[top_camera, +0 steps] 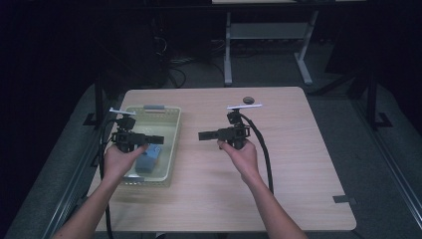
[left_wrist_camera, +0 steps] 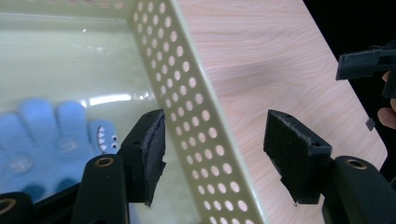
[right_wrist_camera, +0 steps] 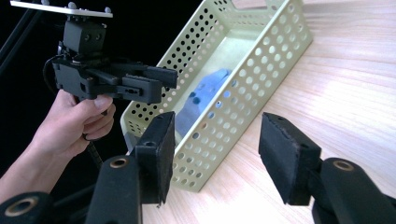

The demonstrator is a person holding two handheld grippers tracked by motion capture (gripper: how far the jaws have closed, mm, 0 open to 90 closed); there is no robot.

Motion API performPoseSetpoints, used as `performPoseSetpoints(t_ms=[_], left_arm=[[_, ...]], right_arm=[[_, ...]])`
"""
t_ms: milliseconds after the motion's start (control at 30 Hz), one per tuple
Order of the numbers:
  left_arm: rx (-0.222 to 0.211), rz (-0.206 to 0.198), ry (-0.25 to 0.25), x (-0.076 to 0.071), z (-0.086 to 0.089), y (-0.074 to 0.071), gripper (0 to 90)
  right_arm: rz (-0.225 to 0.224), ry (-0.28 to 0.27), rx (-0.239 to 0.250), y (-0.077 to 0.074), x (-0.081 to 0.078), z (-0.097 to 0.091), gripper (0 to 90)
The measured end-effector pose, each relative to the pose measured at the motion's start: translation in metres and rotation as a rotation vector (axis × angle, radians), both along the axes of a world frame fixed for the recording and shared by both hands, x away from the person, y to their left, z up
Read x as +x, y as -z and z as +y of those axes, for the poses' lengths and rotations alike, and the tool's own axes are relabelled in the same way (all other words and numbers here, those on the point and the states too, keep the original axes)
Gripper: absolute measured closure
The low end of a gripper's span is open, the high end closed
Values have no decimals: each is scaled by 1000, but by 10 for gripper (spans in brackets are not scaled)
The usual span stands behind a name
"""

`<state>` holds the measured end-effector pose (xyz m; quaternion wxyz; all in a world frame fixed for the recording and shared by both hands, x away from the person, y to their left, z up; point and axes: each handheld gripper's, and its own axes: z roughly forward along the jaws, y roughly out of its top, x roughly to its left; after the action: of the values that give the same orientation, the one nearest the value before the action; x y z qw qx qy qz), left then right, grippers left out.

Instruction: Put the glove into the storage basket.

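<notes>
A pale green perforated basket (top_camera: 174,144) stands at the left of the wooden table (top_camera: 283,149). A blue glove (top_camera: 148,159) lies flat on its floor. My left gripper (top_camera: 158,139) hovers over the basket, pointing right, open and holding nothing. In the left gripper view its jaws (left_wrist_camera: 215,126) straddle the basket's wall (left_wrist_camera: 196,121) from above, with the glove (left_wrist_camera: 42,140) to the left. My right gripper (top_camera: 203,135) hangs over the table's middle, pointing left at the basket. In the right gripper view it (right_wrist_camera: 217,128) is open and holds nothing, facing the basket (right_wrist_camera: 243,93), the glove (right_wrist_camera: 205,91) and the left gripper (right_wrist_camera: 159,81).
A small dark round object (top_camera: 248,99) lies at the table's far edge. A grey strip of tape (top_camera: 343,199) sits near the front right corner. Bare wood stretches right of the basket. Another desk's frame (top_camera: 268,30) stands beyond the table in the dark.
</notes>
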<state>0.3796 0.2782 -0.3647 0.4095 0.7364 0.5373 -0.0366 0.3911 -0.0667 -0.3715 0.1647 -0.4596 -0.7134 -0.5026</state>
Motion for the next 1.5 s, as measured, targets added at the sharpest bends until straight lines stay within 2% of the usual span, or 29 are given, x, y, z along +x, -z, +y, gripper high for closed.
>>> performPoseSetpoints(t_ms=[333, 467, 667, 1000, 1500], left_arm=[[-13, -57, 17, -2, -19, -4, 344], [-22, -66, 26, -4, -28, -5, 329], [-33, -76, 44, -5, -38, -7, 302], [-48, -89, 76, -8, -60, -8, 298], [-54, -98, 111, -12, -80, -10, 298]], right_arm=[[0, 42, 12, -1, -4, -26, 422], [-4, 61, 12, 0, -5, -34, 404], [-5, 73, 12, 0, -7, -45, 386], [-3, 81, -23, 6, -13, -64, 363], [21, 136, -11, 18, -22, -99, 353]])
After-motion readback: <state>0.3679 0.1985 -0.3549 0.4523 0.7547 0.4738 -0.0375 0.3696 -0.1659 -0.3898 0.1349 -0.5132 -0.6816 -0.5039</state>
